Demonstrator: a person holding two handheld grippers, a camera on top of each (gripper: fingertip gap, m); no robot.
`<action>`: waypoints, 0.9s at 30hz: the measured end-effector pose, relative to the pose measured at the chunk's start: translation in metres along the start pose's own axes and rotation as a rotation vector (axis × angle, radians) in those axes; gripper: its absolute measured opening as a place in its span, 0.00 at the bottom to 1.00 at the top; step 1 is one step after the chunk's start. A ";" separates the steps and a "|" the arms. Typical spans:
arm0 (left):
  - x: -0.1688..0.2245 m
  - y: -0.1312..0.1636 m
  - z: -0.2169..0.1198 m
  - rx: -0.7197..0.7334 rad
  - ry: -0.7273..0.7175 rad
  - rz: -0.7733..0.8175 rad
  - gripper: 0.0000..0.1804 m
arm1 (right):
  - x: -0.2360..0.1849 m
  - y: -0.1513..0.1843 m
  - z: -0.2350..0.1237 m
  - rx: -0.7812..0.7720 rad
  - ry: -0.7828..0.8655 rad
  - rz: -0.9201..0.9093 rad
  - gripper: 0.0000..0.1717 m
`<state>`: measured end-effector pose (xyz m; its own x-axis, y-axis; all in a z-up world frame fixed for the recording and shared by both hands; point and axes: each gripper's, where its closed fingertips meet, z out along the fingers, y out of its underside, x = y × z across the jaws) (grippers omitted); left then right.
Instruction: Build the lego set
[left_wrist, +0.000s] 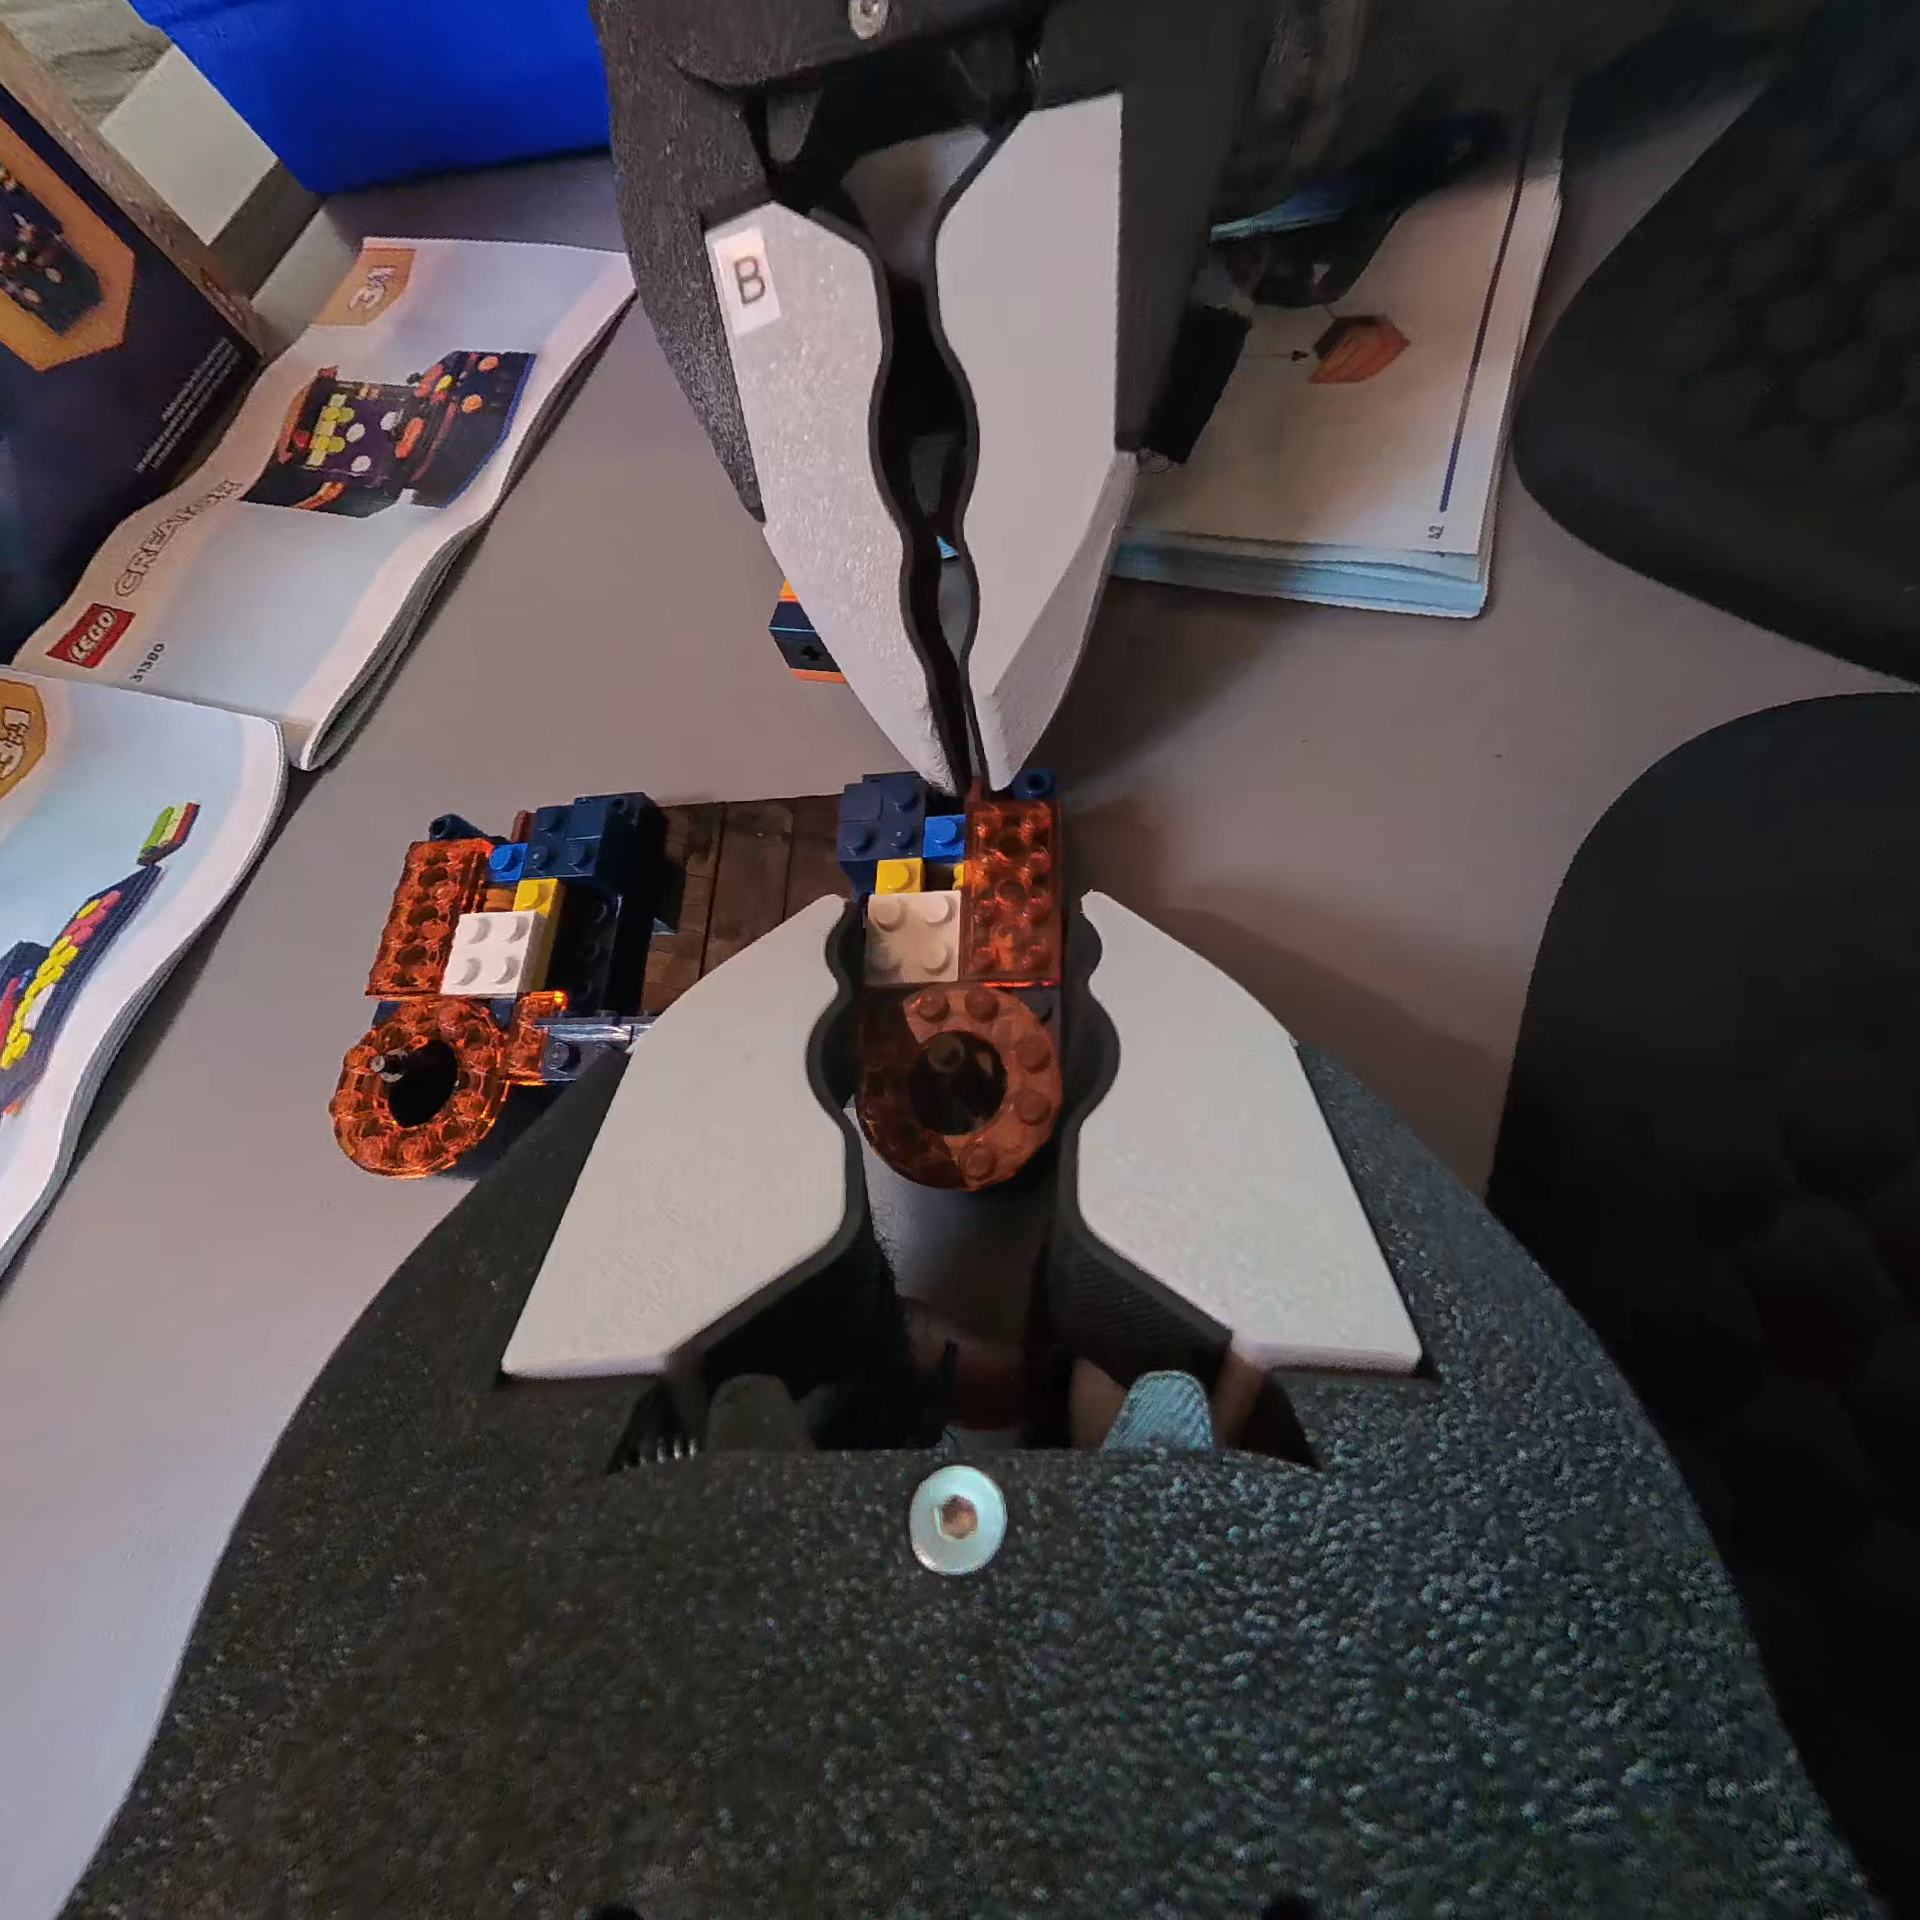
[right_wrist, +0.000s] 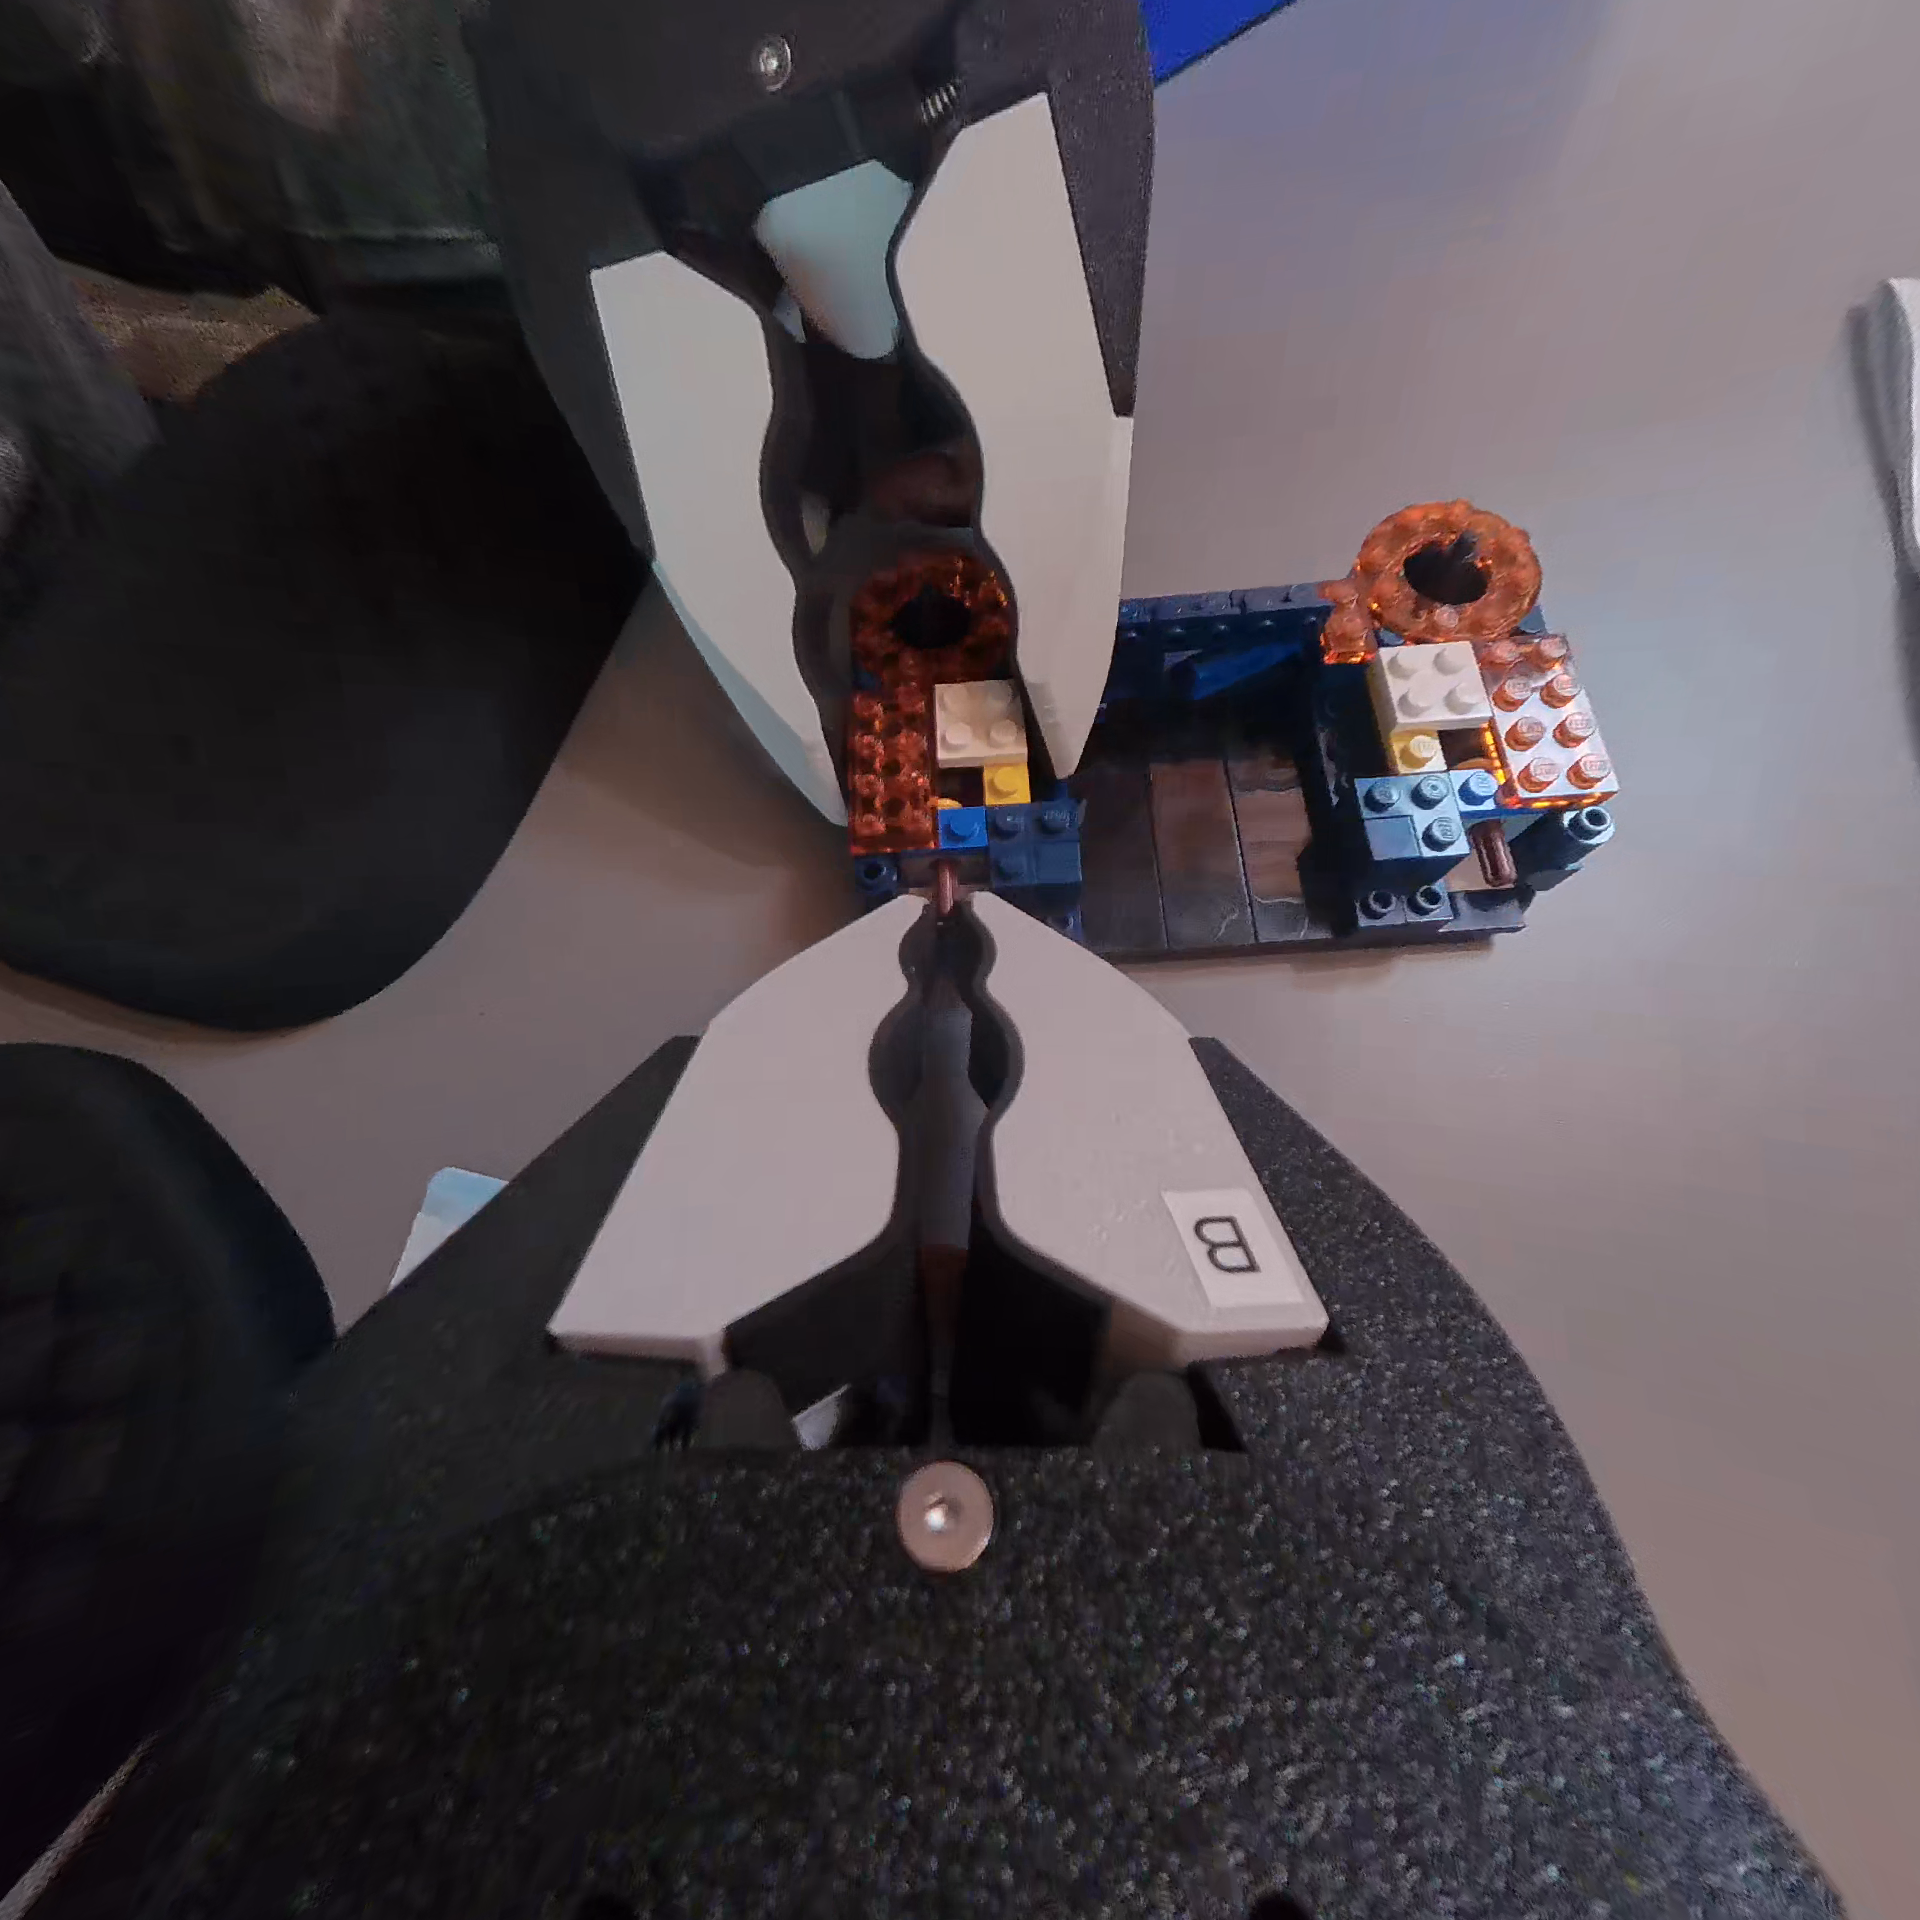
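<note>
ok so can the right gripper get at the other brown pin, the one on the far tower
Probably not as things stand: the right gripper is shut on the near brown pin. The way itself looks free; the far pin juts out uncovered toward it over bare table.

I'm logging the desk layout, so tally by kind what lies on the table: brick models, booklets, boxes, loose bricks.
Brick model, one base with two towers, the left gripper closed around one tower while the right gripper pinches its brown pin: 1
Booklets: 3
Box: 1
Loose brick: 1
Total: 6
</note>
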<state>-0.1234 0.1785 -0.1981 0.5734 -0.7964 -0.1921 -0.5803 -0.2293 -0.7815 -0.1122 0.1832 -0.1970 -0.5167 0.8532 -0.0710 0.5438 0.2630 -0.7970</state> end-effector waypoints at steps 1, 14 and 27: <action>0.000 0.000 0.000 0.000 0.000 0.000 0.20 | 0.000 0.000 0.000 0.002 -0.003 0.004 0.02; 0.002 0.002 0.002 -0.021 0.004 0.012 0.24 | 0.027 0.002 -0.058 0.063 0.202 -0.025 0.12; -0.017 -0.008 -0.025 0.153 -0.059 -0.072 0.26 | 0.038 0.037 -0.035 -0.107 0.254 0.045 0.19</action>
<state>-0.1424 0.1801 -0.1737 0.6459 -0.7458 -0.1632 -0.4444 -0.1935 -0.8747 -0.0890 0.2408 -0.2081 -0.3160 0.9469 0.0584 0.6359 0.2571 -0.7276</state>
